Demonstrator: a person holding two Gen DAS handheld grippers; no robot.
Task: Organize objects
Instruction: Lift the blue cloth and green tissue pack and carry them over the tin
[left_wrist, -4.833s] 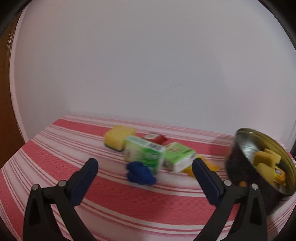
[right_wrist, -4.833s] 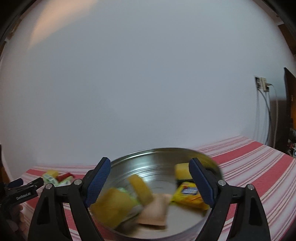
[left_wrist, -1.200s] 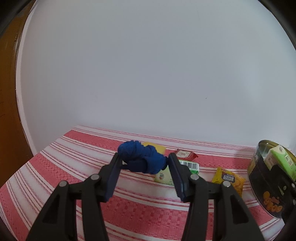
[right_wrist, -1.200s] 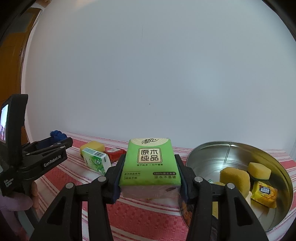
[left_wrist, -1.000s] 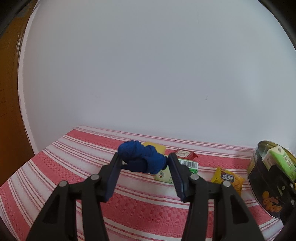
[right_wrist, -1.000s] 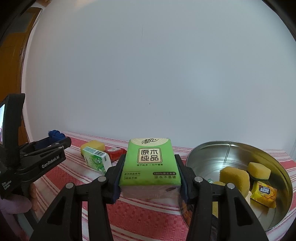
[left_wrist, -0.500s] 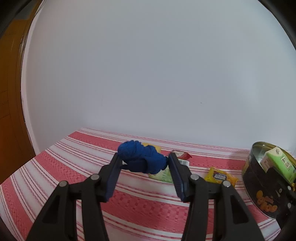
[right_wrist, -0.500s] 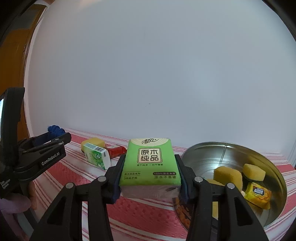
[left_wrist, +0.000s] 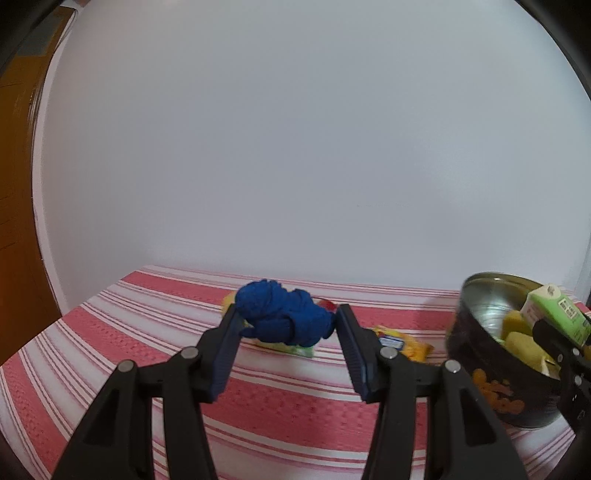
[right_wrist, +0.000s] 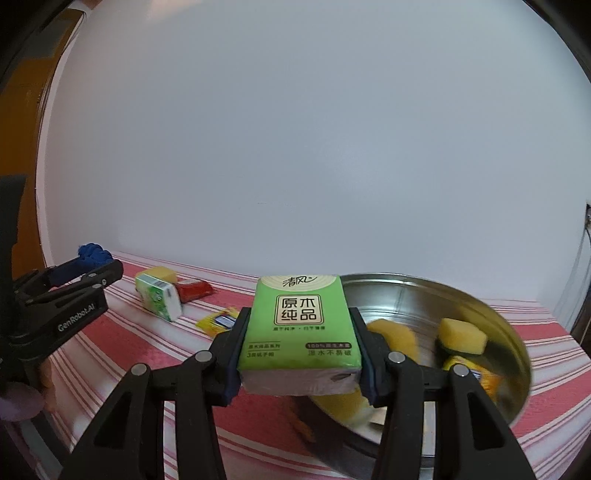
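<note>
My left gripper (left_wrist: 286, 321) is shut on a blue knotted cloth (left_wrist: 282, 317), held above the red-and-white striped tablecloth (left_wrist: 110, 332). My right gripper (right_wrist: 299, 339) is shut on a green tissue pack (right_wrist: 299, 328), lifted beside the near left rim of the round metal tin (right_wrist: 424, 291). The tin (left_wrist: 487, 291) holds yellow sponges (right_wrist: 461, 334) and a yellow snack packet (right_wrist: 469, 373). In the right wrist view the left gripper (right_wrist: 96, 269) shows at the far left with the blue cloth (right_wrist: 92, 253).
On the cloth lie a second green tissue pack (right_wrist: 159, 297), a yellow sponge (right_wrist: 162, 273) behind it, a red sachet (right_wrist: 194, 290) and a yellow snack packet (right_wrist: 219, 319). A white wall stands close behind. A cable (right_wrist: 585, 251) hangs at the right edge.
Both grippers have slid sideways with their loads still held. The tin has grown nearer in the left wrist view, and the loose items have shifted in both views.
</note>
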